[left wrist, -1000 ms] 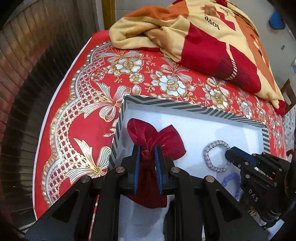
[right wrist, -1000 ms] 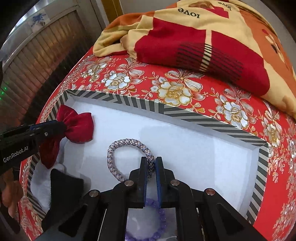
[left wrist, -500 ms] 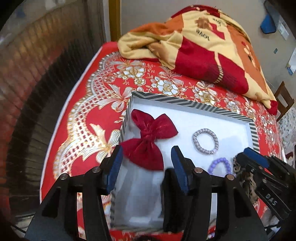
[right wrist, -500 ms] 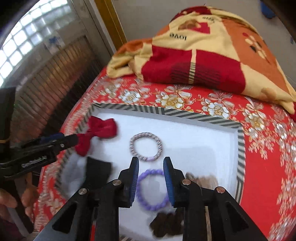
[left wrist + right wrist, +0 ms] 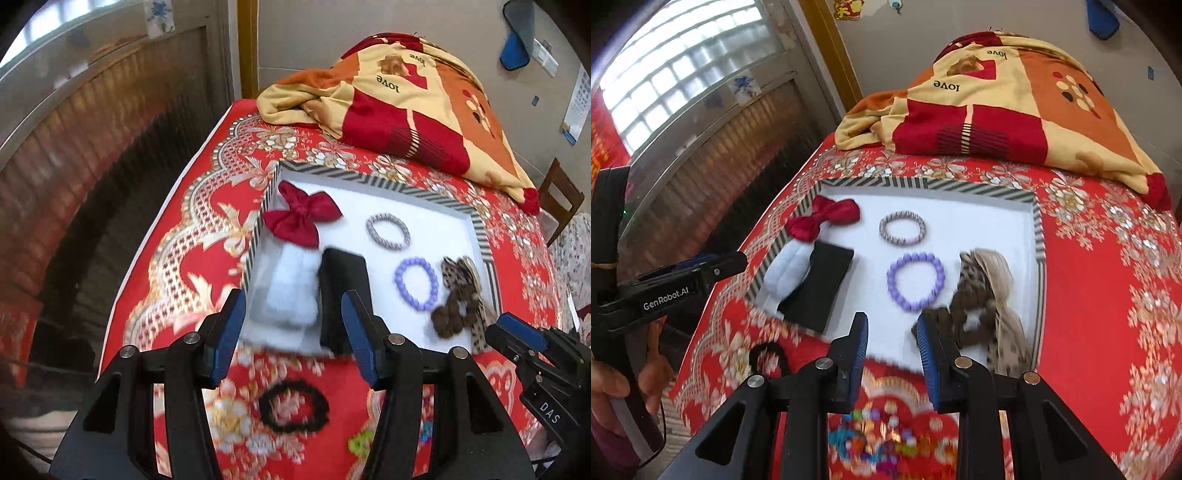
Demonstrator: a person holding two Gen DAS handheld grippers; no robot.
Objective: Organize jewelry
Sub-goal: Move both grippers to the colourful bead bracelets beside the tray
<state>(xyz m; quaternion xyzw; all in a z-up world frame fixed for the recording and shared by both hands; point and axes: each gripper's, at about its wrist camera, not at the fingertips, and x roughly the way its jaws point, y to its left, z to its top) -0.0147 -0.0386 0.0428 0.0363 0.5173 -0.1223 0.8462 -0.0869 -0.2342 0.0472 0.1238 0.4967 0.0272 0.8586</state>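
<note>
Both handheld grippers hang above the near edge of a white-lined tray with a black-and-white striped rim, set on a red floral bedspread. The left gripper has its blue pads spread wide with nothing between them; the right gripper stands partly open, also empty. Beyond the left gripper's jaws lie a red fabric bow in the tray's far left corner, a white padded piece and a black rectangular pad. Ahead of the right gripper lie a silvery beaded bracelet and, nearer, a purple beaded bracelet, well apart from the pads. At the tray's right side sits a heap of brown and leopard-print hair ties, just beside the right gripper's right finger.

Outside the tray, on the bedspread, a black scrunchie lies below the left gripper, and a blurred multicoloured bead string lies under the right one. The left gripper's side reads "GenRobot.AI"; the right one shows "DAS". A folded blanket printed "love" lies past the tray.
</note>
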